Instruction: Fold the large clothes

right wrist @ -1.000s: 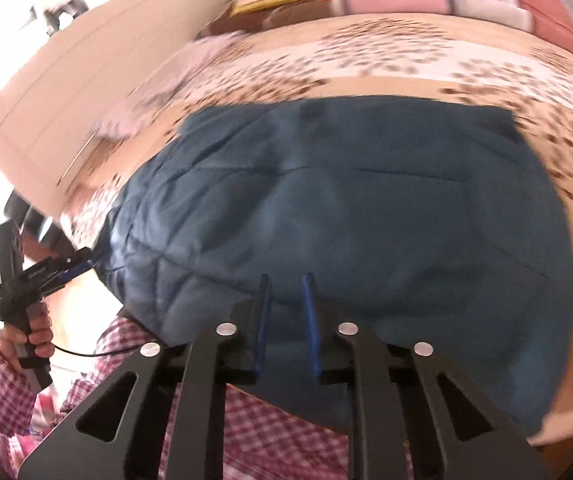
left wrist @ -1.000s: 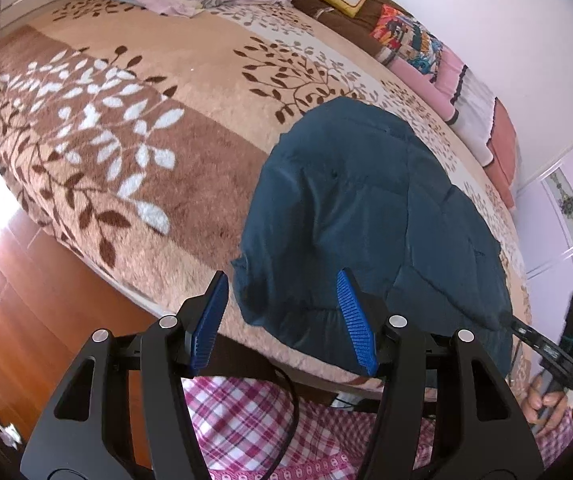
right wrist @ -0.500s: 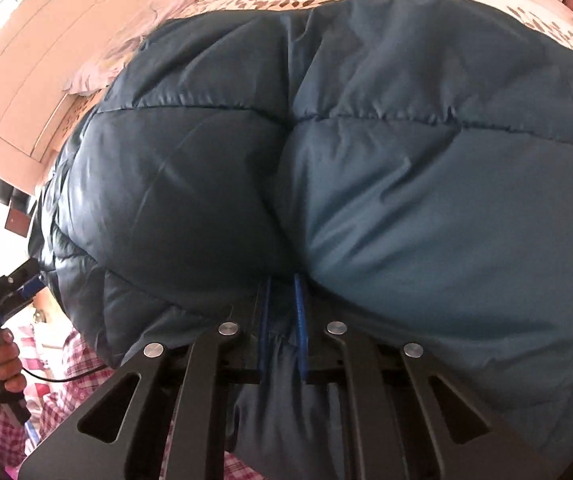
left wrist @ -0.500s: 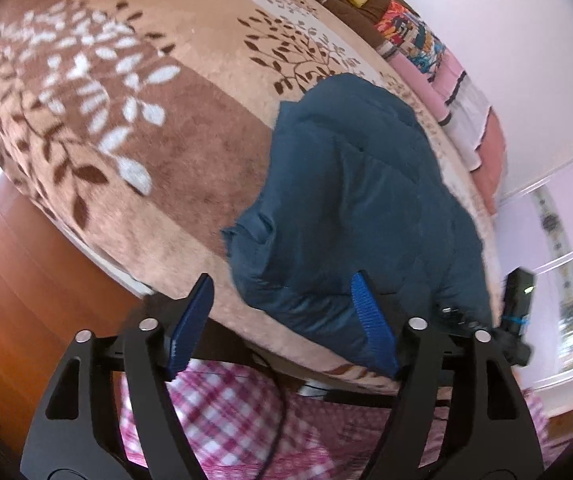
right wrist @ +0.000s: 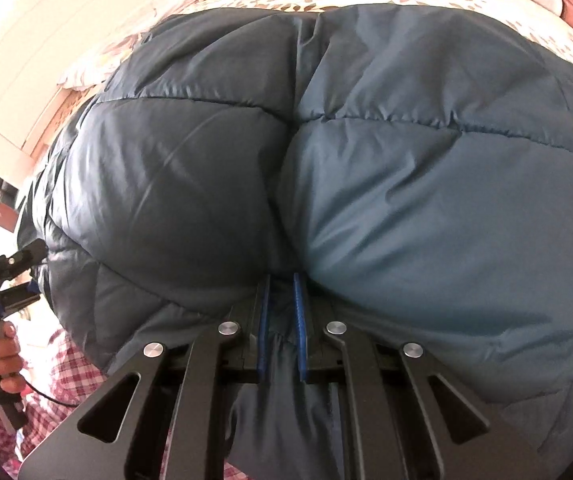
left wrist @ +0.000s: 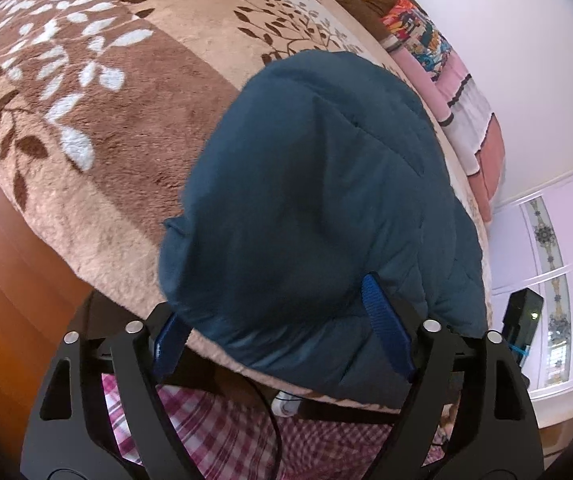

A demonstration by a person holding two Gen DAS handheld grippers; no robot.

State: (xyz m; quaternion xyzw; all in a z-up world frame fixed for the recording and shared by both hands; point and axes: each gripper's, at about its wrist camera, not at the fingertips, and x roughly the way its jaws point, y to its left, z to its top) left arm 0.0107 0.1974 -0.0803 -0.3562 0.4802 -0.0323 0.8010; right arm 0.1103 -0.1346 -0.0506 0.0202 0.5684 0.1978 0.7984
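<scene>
Here, puffy quilted teal jacket [right wrist: 366,184] on plush leaf-patterned blanket [left wrist: 126,152], right gripper [right wrist: 281,280] clamped on its fabric - left gripper [left wrist: 282,312] opening, pads apart.

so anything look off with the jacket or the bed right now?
Nothing damaged or spilled. The blue quilted jacket sits at the bed's near edge, its hem slightly overhanging. The right gripper pinches a bunched fold of it; the left gripper is opening, its pads astride the jacket's near corner without pressing it.
</scene>
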